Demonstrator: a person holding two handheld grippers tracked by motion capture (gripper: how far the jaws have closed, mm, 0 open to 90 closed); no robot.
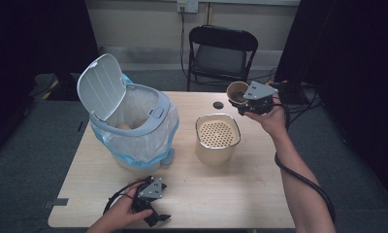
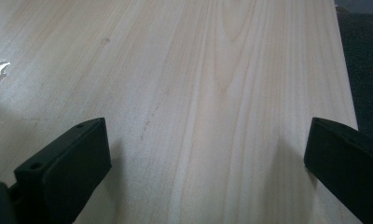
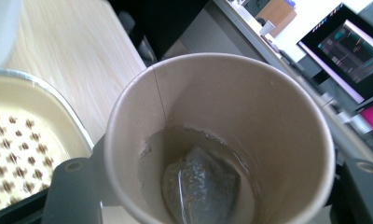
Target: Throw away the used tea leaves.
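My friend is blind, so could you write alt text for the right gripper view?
A paper cup held between two black gripper jaws, with a wet tea bag and a little liquid at its bottom. A cream container with a perforated insert stands beside it on the wooden table.

I see a pale wood table | grey carpet floor | black folding chair at far side | beige wall with outlet | dark curtains left and right | dim light
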